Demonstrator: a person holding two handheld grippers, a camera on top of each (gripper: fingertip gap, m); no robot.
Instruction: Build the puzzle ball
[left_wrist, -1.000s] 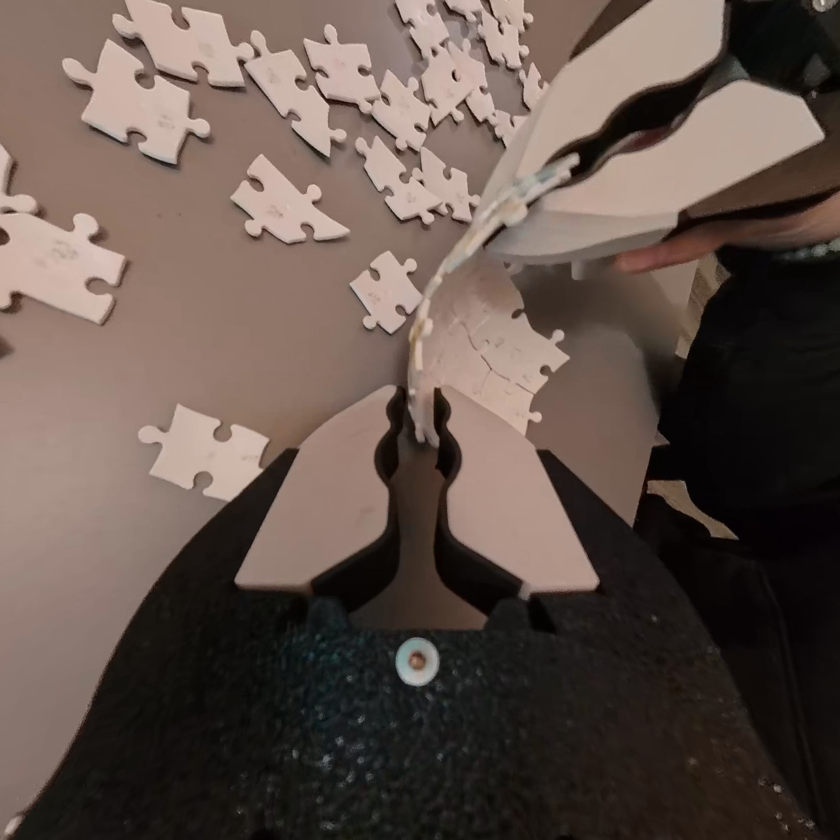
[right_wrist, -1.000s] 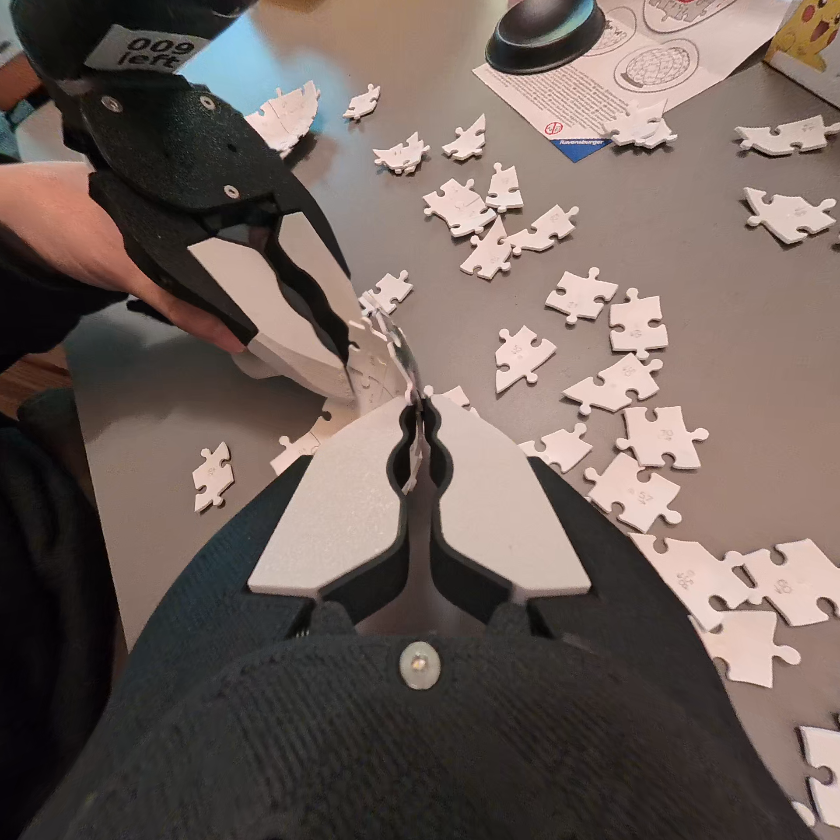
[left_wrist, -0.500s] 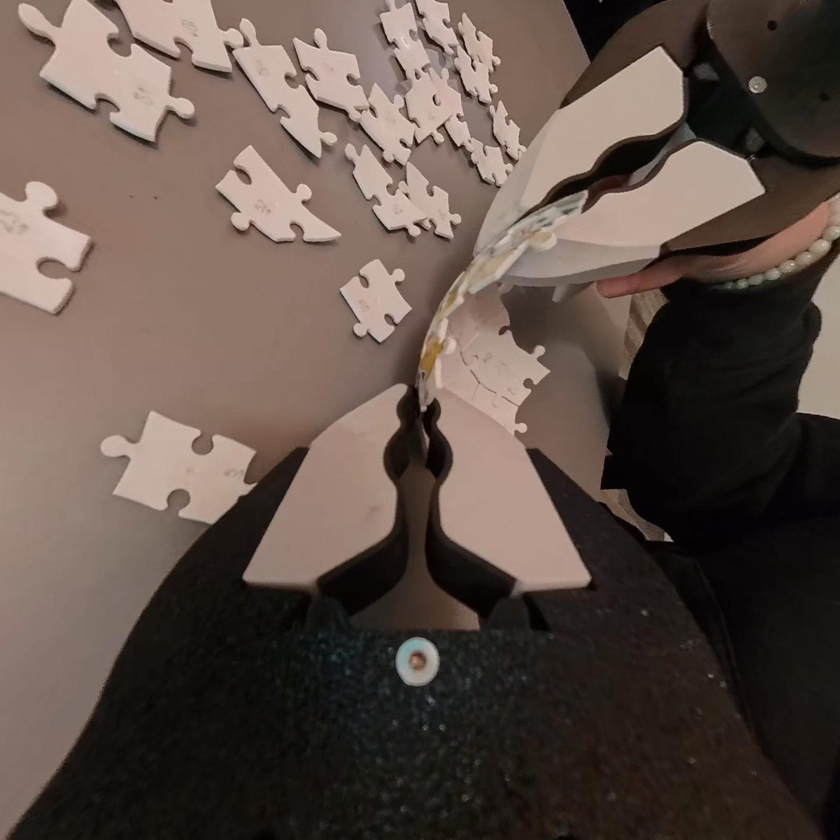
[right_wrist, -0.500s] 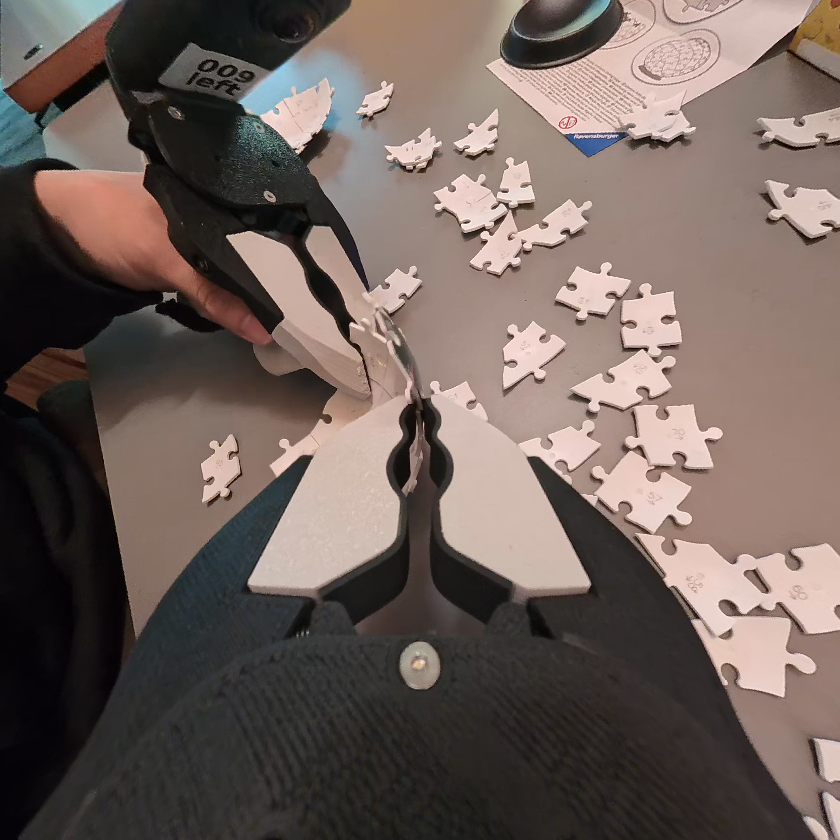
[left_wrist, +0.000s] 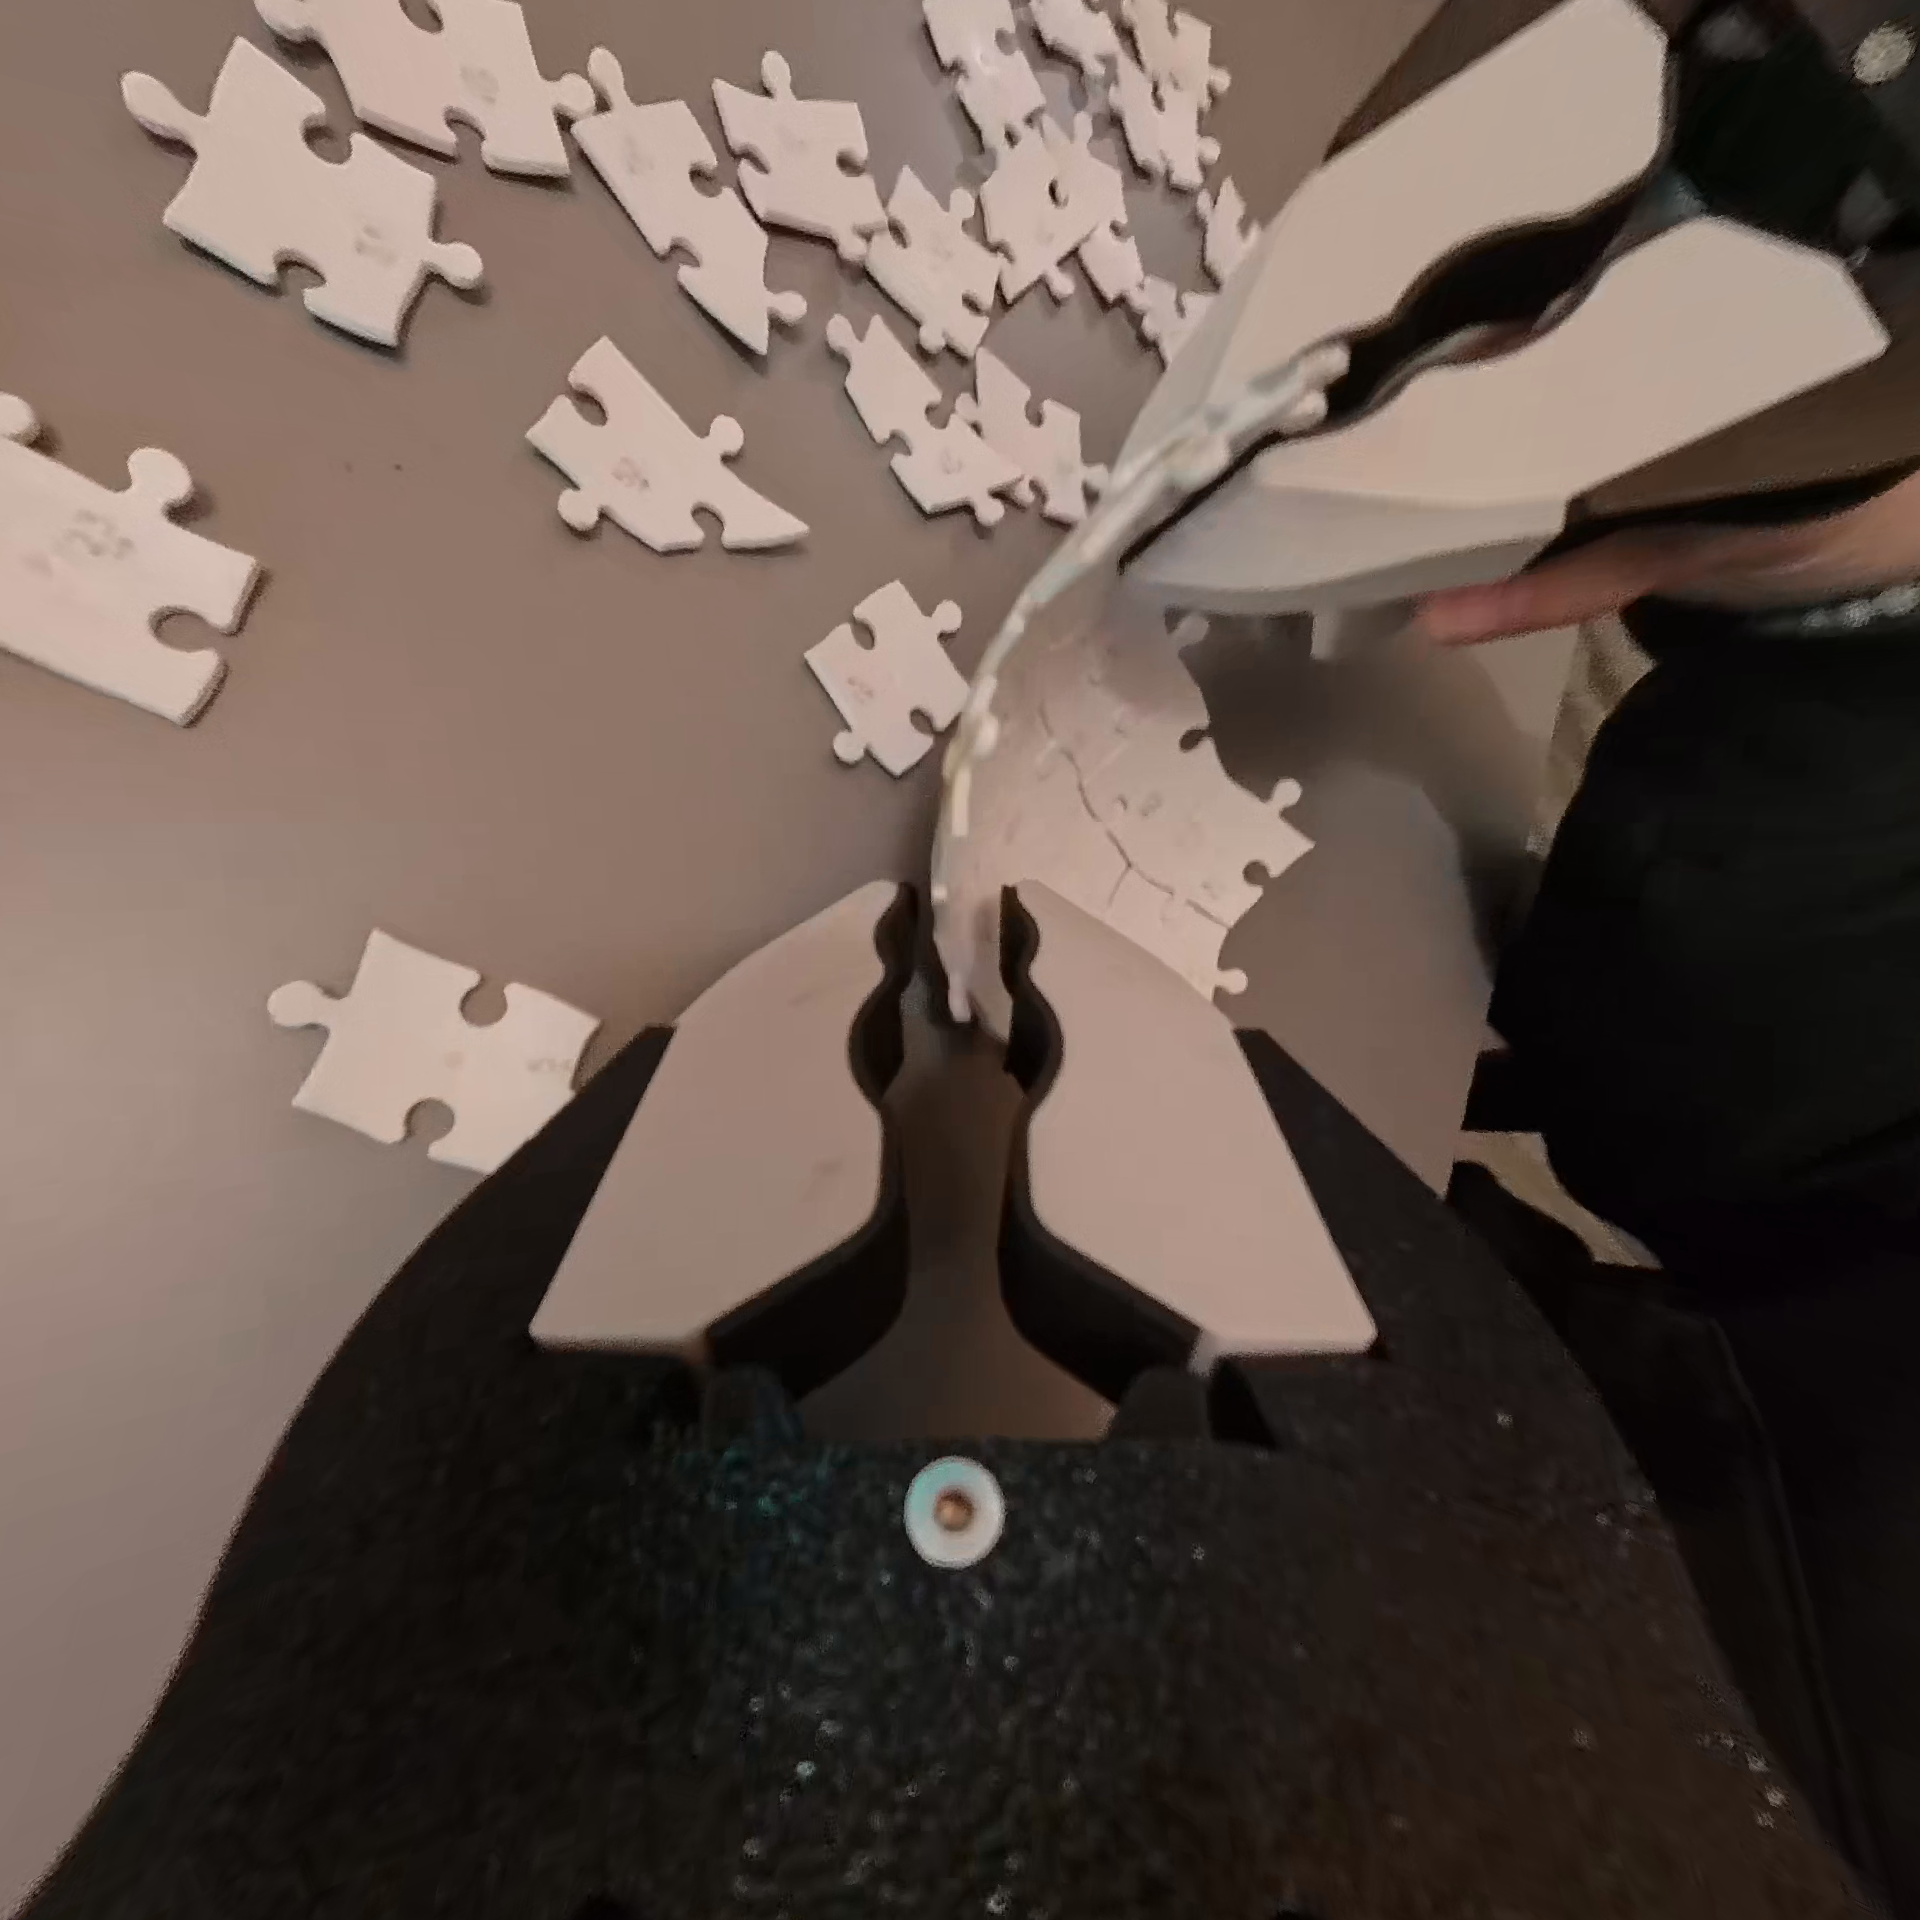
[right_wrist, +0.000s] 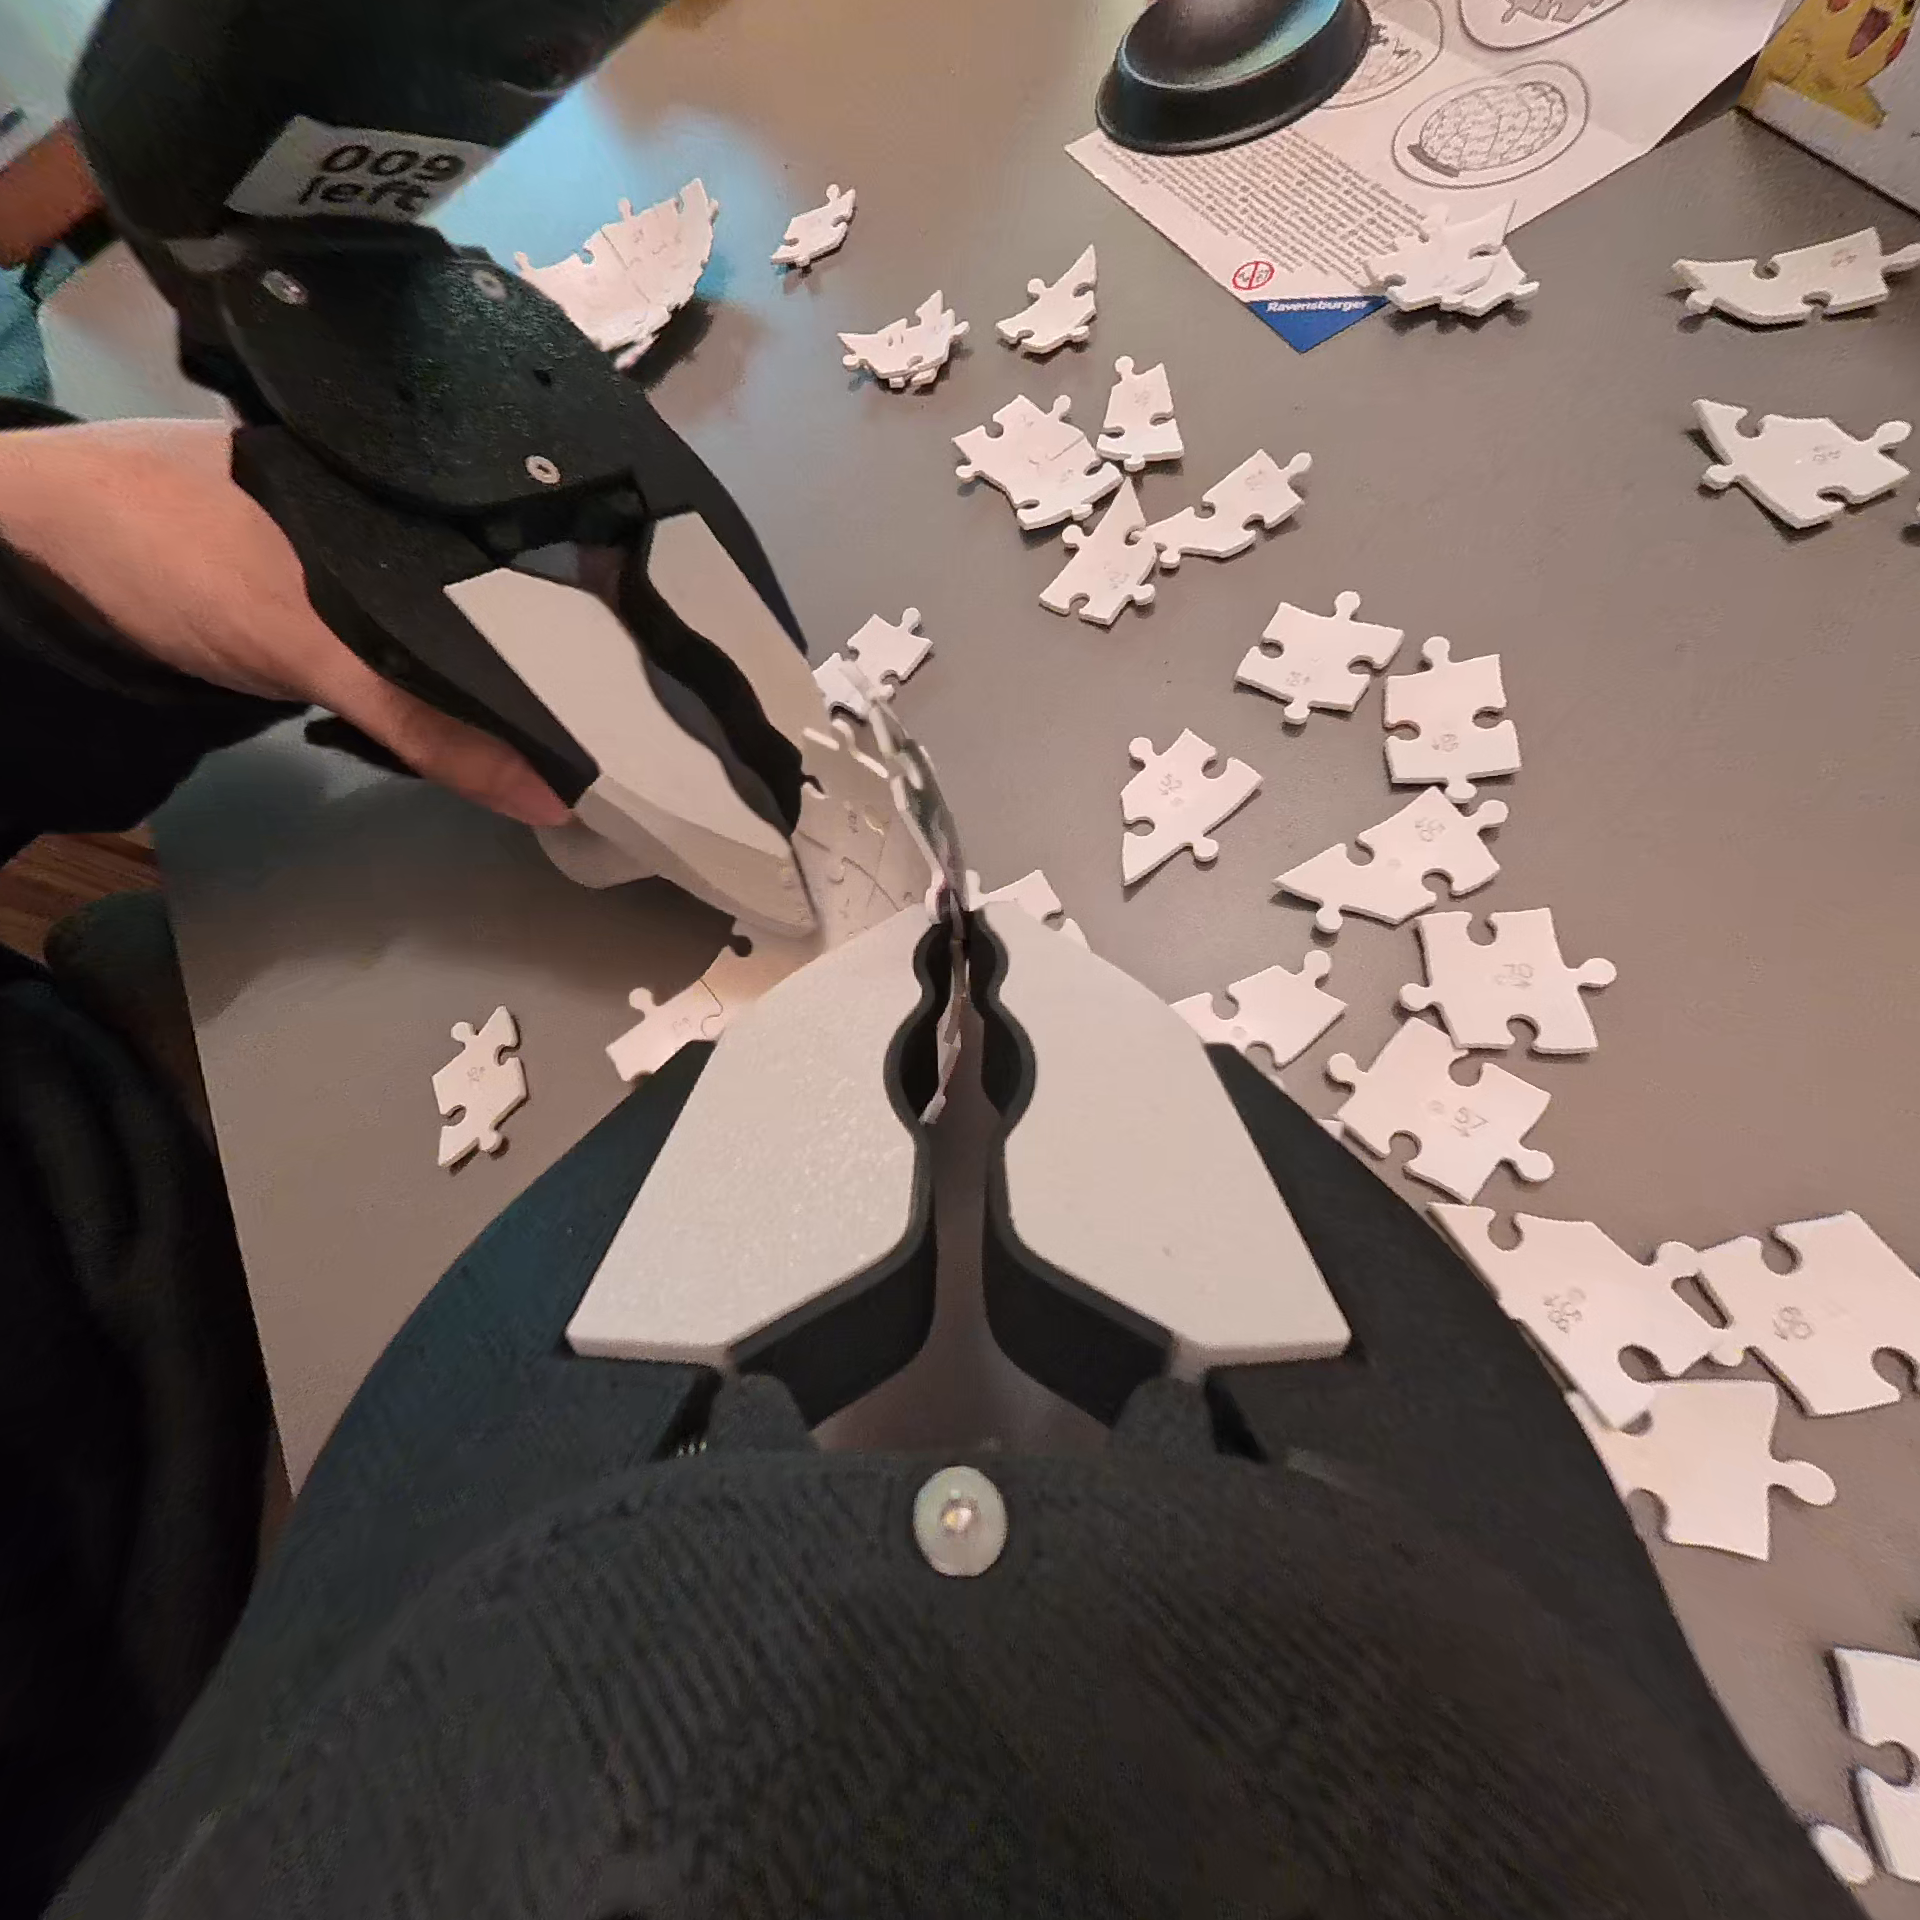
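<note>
gripping curved puzzle shell edge-on, right claw

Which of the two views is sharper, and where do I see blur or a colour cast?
The right wrist view is sharp and neutral; its loose pieces show crisp edges. The left wrist view is dim and brownish, with motion blur on the right gripper and soft edges on the curved puzzle section.

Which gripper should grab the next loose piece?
Probably the left gripper: its jaws stand apart, and a loose piece lies beside it. The right gripper is clamped on the curved section, holding it.
</note>
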